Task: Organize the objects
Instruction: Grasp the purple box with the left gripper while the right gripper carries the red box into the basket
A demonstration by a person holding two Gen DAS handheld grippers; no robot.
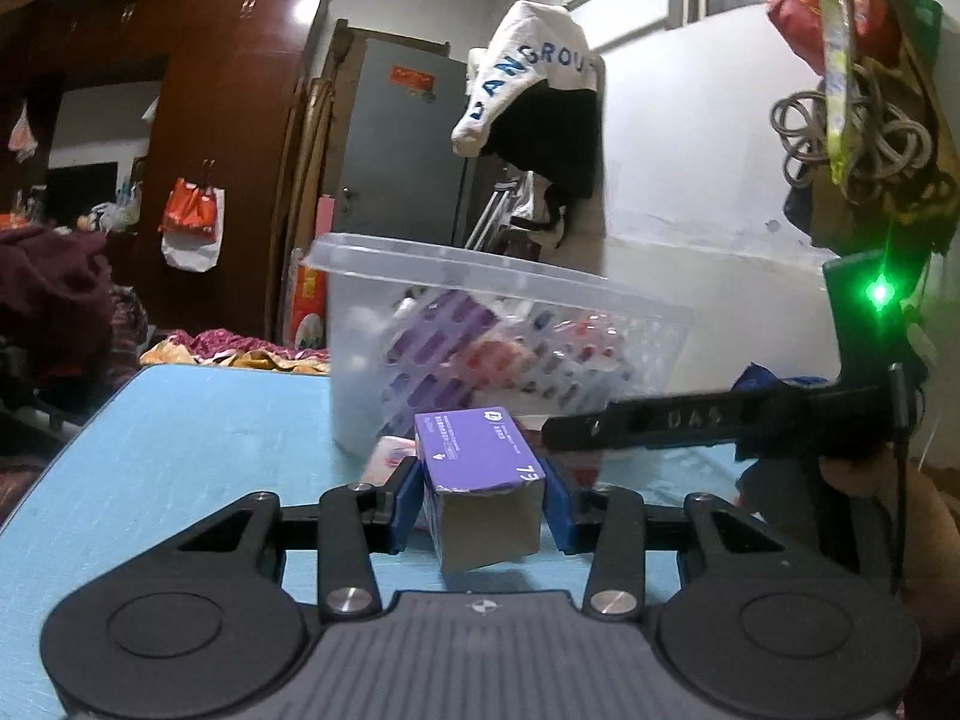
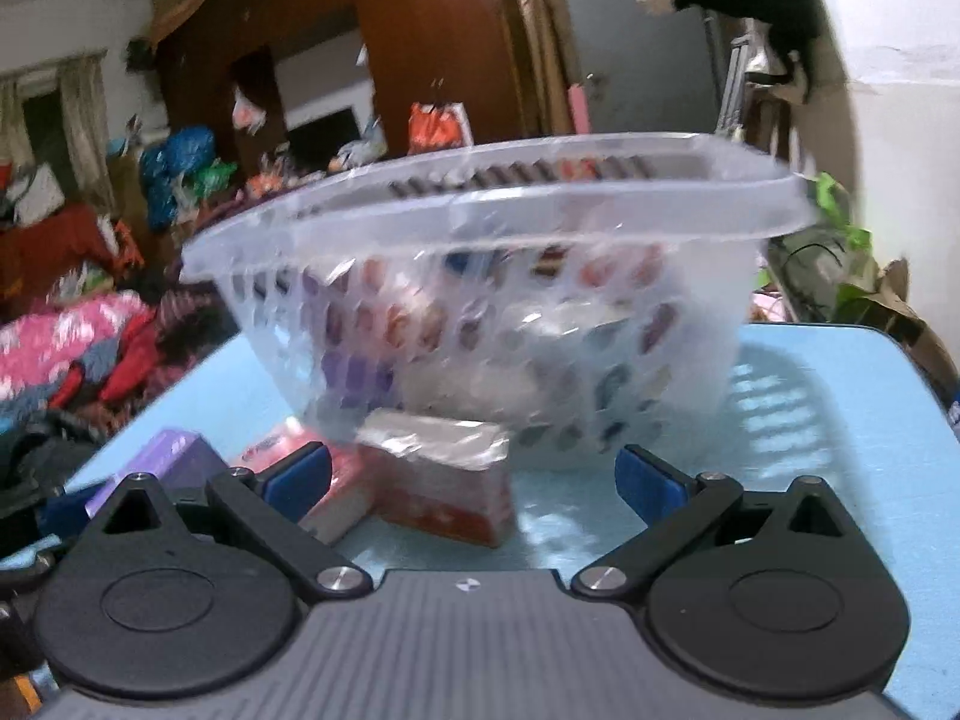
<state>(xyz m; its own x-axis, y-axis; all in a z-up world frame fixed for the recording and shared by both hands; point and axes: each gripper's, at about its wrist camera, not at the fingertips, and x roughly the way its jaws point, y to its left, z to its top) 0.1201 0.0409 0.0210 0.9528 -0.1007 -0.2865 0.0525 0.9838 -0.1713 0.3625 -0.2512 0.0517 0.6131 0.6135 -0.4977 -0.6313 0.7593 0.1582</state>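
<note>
In the left wrist view my left gripper (image 1: 483, 504) is shut on a purple box (image 1: 480, 468), its blue pads pressed on both sides, just above the light blue table (image 1: 180, 450). A clear perforated basket (image 1: 510, 324) with several packets inside stands right behind it. The right gripper's black arm (image 1: 690, 420) reaches in from the right. In the right wrist view my right gripper (image 2: 474, 480) stands open in front of the basket (image 2: 480, 300). A red and white packet (image 2: 444, 480) lies between its fingers, untouched. The purple box (image 2: 174, 456) shows at the left.
A second pink and white packet (image 2: 312, 480) lies beside the red one, against the left pad. Piled clothes (image 2: 72, 348) and a dark wardrobe (image 1: 210, 120) lie beyond the table's far edge. Bags and coiled cable (image 1: 858, 138) hang at the right wall.
</note>
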